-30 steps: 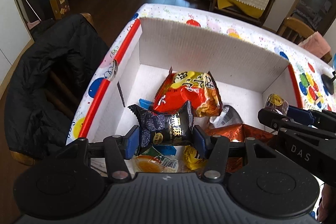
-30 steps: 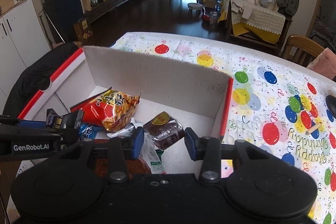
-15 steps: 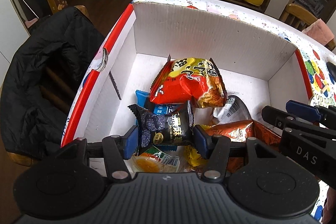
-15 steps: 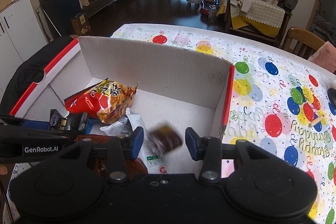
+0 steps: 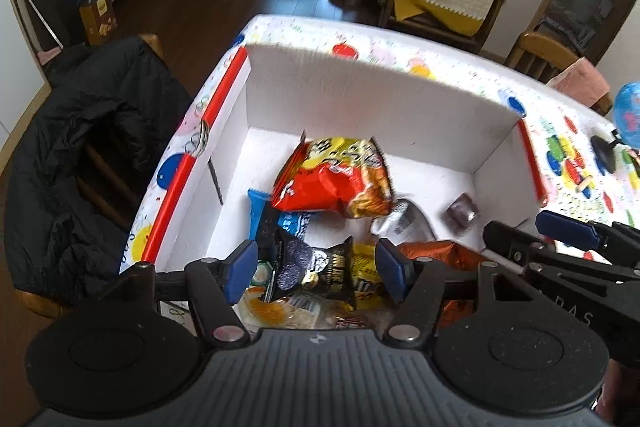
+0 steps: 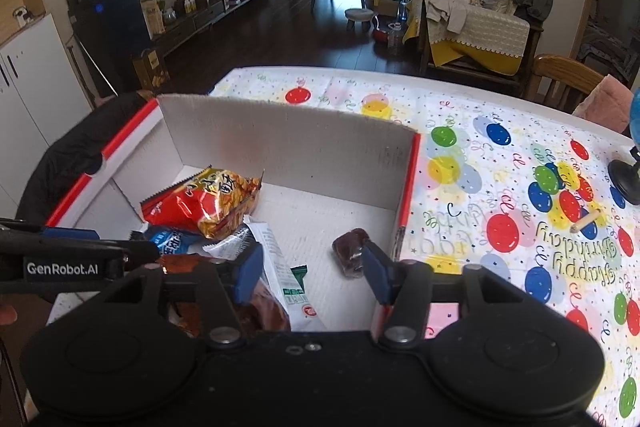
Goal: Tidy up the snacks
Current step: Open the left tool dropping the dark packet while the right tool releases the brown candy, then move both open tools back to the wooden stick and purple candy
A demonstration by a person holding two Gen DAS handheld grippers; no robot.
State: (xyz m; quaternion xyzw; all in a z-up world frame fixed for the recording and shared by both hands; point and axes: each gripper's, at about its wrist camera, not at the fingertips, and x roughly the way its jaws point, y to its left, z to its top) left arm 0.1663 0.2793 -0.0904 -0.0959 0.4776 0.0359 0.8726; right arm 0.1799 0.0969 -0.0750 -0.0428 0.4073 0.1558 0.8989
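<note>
we count one white corrugated box with red-trimmed flaps (image 5: 360,107) (image 6: 280,143) on one table covered with a balloon-print birthday cloth (image 6: 500,187).

inside: one red-and-yellow crinkled chip bag (image 5: 336,179) (image 6: 204,203), one black glossy snack packet (image 5: 312,269), one blue wrapper (image 5: 280,219) (image 6: 170,241), one copper foil bag (image 5: 436,251), one white-and-green sachet (image 6: 280,267), one small dark brown wrapped cake (image 5: 462,213) (image 6: 351,253).

left gripper (image 5: 316,269): jaws opening, black packet between the blue pads, neither pad seen pressing on it. right gripper (image 6: 310,269): jaws opening, nothing held; the cake lies on the box floor at 3 o'clock of the gap, partly behind the right pad.

only the left wrist view shows the black packet and a black jacket on a chair (image 5: 80,167) at 9 o'clock. only the right wrist view shows the sachet and a small wooden peg (image 6: 585,223) on the cloth at 3 o'clock.
</note>
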